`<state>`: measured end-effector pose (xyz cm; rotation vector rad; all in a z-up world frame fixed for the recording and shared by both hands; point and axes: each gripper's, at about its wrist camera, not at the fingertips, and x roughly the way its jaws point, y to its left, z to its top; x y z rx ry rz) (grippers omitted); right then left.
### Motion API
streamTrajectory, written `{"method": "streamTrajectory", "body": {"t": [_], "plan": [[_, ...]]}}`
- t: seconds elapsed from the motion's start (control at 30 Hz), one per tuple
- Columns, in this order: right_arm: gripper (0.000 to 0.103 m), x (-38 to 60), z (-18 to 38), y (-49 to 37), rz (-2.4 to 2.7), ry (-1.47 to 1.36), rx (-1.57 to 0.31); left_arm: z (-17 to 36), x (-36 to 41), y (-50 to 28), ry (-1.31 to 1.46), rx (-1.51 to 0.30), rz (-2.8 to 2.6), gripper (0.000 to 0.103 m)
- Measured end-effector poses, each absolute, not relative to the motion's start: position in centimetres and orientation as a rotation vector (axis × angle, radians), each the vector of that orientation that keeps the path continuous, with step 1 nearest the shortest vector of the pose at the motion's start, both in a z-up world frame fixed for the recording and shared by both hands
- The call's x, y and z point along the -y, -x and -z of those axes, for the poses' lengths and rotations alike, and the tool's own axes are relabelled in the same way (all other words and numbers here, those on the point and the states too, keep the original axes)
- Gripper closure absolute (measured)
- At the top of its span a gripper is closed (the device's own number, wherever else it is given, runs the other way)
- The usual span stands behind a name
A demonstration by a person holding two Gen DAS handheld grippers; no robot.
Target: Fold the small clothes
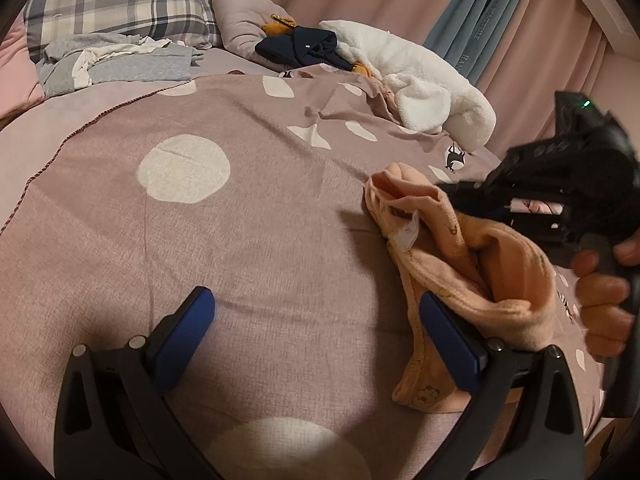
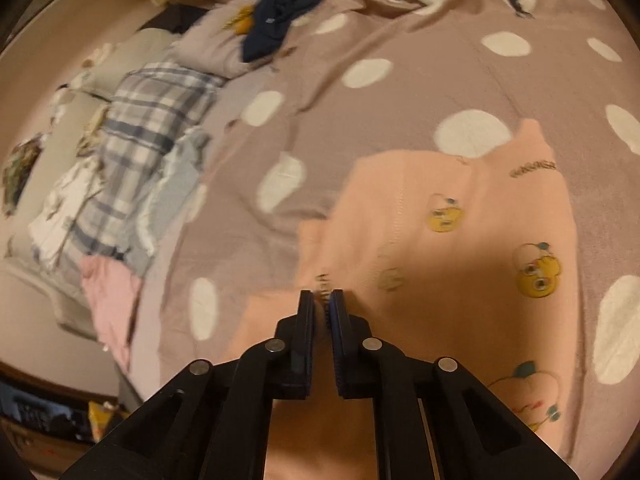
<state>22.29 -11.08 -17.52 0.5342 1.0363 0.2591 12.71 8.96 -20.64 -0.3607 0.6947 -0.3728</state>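
On the bed's spotted cover (image 1: 248,240) lies the peach garment (image 2: 460,248), bunched toward the right edge. Left claw (image 1: 316,344) gapes wide, gripping nothing, cloth brushing one finger; right claw (image 2: 322,300) is pinched nearly closed, whether on the fabric is unclear.

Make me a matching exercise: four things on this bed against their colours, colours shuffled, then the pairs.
Things:
1. small garment
2. fluffy blanket
3. crumpled garment by the blanket
4. pillow

Colours:
A. white
B. grey-and-white plaid
C. peach with yellow cartoon prints
D. dark navy

Pairs: 1-C, 2-A, 3-D, 4-B
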Motion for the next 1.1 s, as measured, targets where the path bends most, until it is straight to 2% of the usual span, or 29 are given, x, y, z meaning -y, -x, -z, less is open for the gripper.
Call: {"method": "streamTrajectory", "body": {"t": [0.1, 0.3, 0.33, 0.4, 0.57, 0.63, 0.7, 0.77, 0.87, 0.93, 1.0, 1.1], "plan": [[0.098, 9.8, 16.6, -22.4, -0.419, -0.616, -1.026, 20.6, -8.9, -12.7, 0.361, -0.695, 0.373, 0.001], [0.097, 8.2, 15.9, -22.1, -0.312, -0.46, -1.073, 20.7, -9.0, -12.7, 0.368, -0.694, 0.383, 0.001], [0.093, 8.5, 16.0, -22.1, -0.31, -0.468, -1.081, 20.7, -9.1, -12.7, 0.37, -0.693, 0.385, 0.001], [0.072, 9.3, 16.2, -22.0, -0.293, -0.465, -1.077, 20.7, -9.1, -12.7, 0.371, -0.691, 0.387, 0.001], [0.048, 9.6, 19.2, -22.2, -0.305, -0.453, -1.129, 20.7, -9.2, -12.6, 0.382, -0.686, 0.394, 0.001], [0.047, 9.8, 20.5, -22.1, -0.353, -0.537, -1.116, 20.7, -9.2, -12.6, 0.383, -0.685, 0.396, 0.001], [0.037, 10.1, 20.9, -22.0, -0.382, -0.606, -1.091, 20.7, -9.3, -12.6, 0.388, -0.682, 0.4, 0.001], [0.033, 10.2, 21.1, -22.0, -0.42, -0.65, -1.067, 20.7, -9.4, -12.7, 0.395, -0.681, 0.407, 0.001], [0.032, 9.8, 21.1, -21.7, -0.431, -0.629, -1.061, 20.7, -9.7, -12.8, 0.408, -0.679, 0.425, 0.001], [0.028, 9.4, 21.0, -21.7, -0.432, -0.607, -1.052, 20.7, -9.8, -12.9, 0.42, -0.676, 0.438, 0.001], [0.019, 8.8, 20.9, -21.8, -0.456, -0.576, -1.041, 20.7, -9.9, -12.8, 0.427, -0.67, 0.444, 0.001], [0.014, 8.0, 20.8, -21.9, -0.473, -0.513, -1.03, 20.7, -10.1, -12.8, 0.439, -0.661, 0.453, 0.001]]}}
